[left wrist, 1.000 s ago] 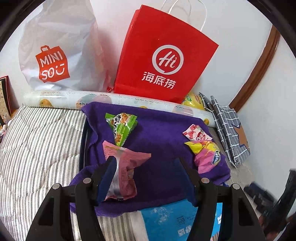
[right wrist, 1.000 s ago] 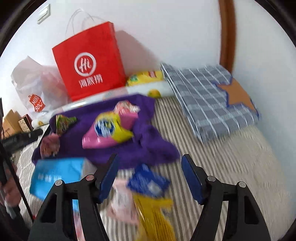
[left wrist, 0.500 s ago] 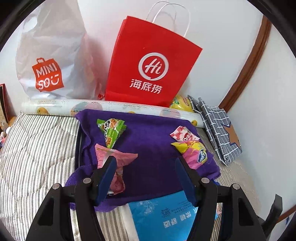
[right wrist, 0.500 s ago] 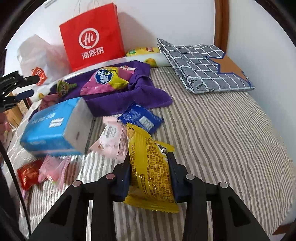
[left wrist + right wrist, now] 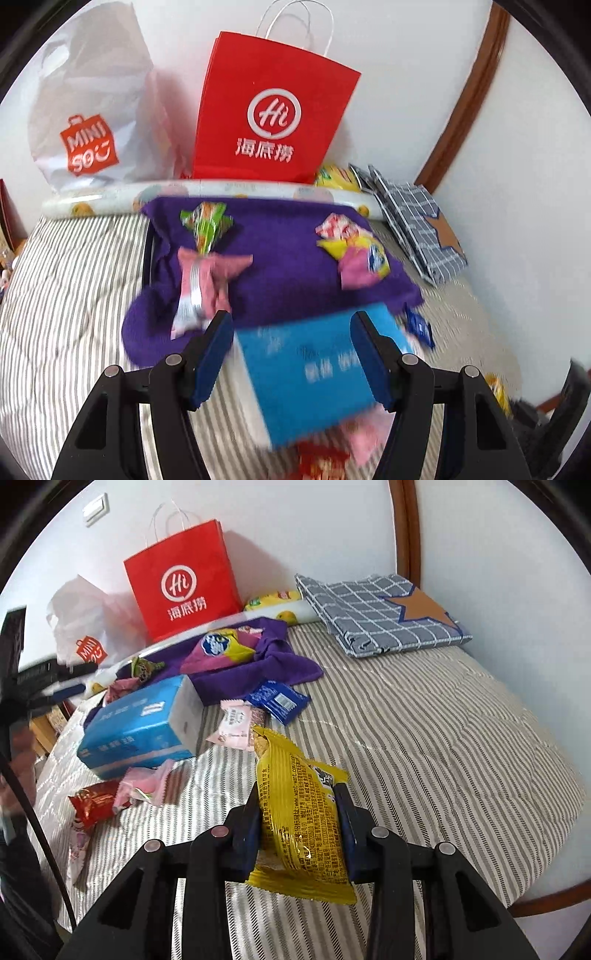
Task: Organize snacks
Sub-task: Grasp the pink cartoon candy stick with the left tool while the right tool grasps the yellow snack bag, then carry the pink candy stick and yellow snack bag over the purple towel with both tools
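Observation:
My right gripper [image 5: 297, 794] is shut on a yellow snack packet [image 5: 299, 830], which stands up between the pads above the striped bed cover [image 5: 424, 738]. My left gripper [image 5: 291, 325] is open and hovers over a blue tissue pack [image 5: 314, 369], not touching it. Beyond it a purple towel [image 5: 280, 266] carries a green snack [image 5: 207, 225], a pink snack [image 5: 203, 280], a yellow-and-pink bag [image 5: 364, 262] and a small red-and-white packet [image 5: 334, 227]. In the right wrist view, a blue packet [image 5: 277, 699], a pale pink packet [image 5: 232, 723] and a red packet [image 5: 94, 803] lie loose on the bed.
A red paper bag [image 5: 273, 110] and a white plastic bag [image 5: 92, 110] stand against the wall behind a rolled mat [image 5: 221, 192]. A folded checked cloth [image 5: 380, 613] lies in the far right corner. The bed's wooden rim [image 5: 546, 897] curves close on the right.
The right gripper shut on the yellow packet and drew back with it off the bed. The left gripper pulled back from the towel, so the blue pack now lies under it.

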